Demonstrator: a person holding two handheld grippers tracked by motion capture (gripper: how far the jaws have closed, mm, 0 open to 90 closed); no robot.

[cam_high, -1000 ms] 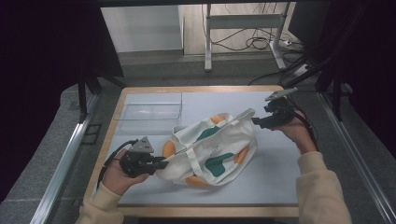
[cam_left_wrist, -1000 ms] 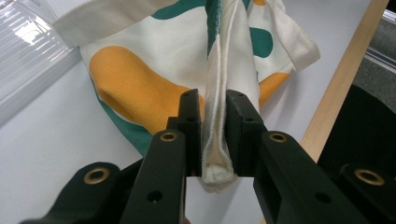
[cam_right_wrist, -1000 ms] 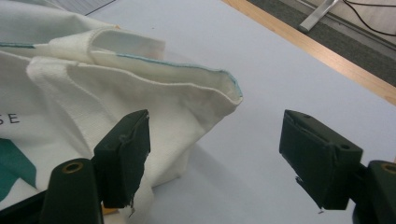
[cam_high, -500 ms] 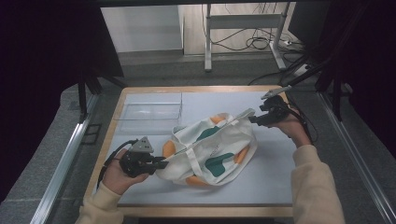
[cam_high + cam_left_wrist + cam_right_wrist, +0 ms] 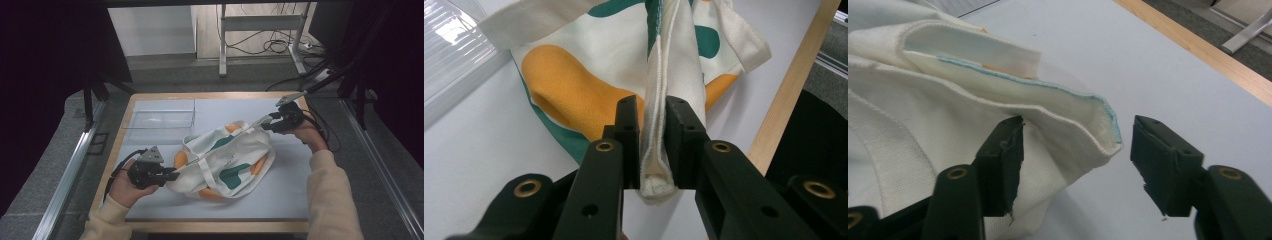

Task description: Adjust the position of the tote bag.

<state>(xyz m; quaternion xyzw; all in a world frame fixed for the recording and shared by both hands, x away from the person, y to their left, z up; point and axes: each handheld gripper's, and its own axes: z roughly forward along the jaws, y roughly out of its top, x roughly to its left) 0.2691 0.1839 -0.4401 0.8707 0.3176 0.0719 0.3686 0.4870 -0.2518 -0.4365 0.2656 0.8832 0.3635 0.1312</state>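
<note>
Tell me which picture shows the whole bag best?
The high view: the whole bag lies on the table, with its green and orange patches. The left gripper view shows a folded edge pinched in the left tongs. The right gripper view shows a hemmed corner between the open right tongs.

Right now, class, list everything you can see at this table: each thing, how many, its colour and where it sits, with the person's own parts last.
bag: 1, cream with orange and green patches, mid-table, lying flat
tray: 1, clear plastic, far left of the table
table: 1, pale grey top with a wood rim, below the camera
frame: 1, grey metal legs, on the floor beyond the table
cables: several, black, on the floor beside the frame
left gripper: 1, black, clamped on a folded bag edge, near left
right gripper: 1, black, jaws apart around the bag's far corner, just been closing
sleeves: 2, cream, entering from the near edge
</note>
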